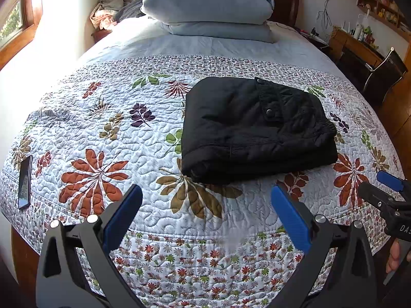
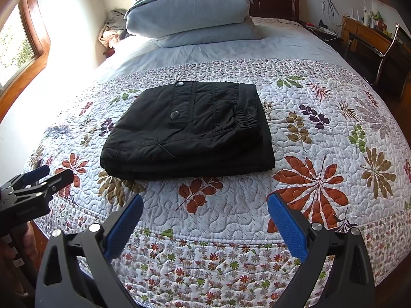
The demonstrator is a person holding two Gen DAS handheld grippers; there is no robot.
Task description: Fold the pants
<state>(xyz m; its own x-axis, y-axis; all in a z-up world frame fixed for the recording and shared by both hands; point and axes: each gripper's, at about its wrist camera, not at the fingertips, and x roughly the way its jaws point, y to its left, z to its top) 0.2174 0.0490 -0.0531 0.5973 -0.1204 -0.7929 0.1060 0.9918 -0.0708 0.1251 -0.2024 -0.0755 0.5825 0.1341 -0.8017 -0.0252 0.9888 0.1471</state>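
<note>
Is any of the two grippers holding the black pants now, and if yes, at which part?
Nothing is held. The left gripper and the right gripper are both open above the quilt, short of the folded black pants.

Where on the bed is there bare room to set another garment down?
Bare quilt lies right of the folded pants, and between the pants and the phone at the left edge. The head end is crowded by stacked pillows.

Daylight pours from the window (image 2: pixel 15 48) at upper left, blowing out the wall beside it; fisheye bends the edges, corners dark and blurred
</note>
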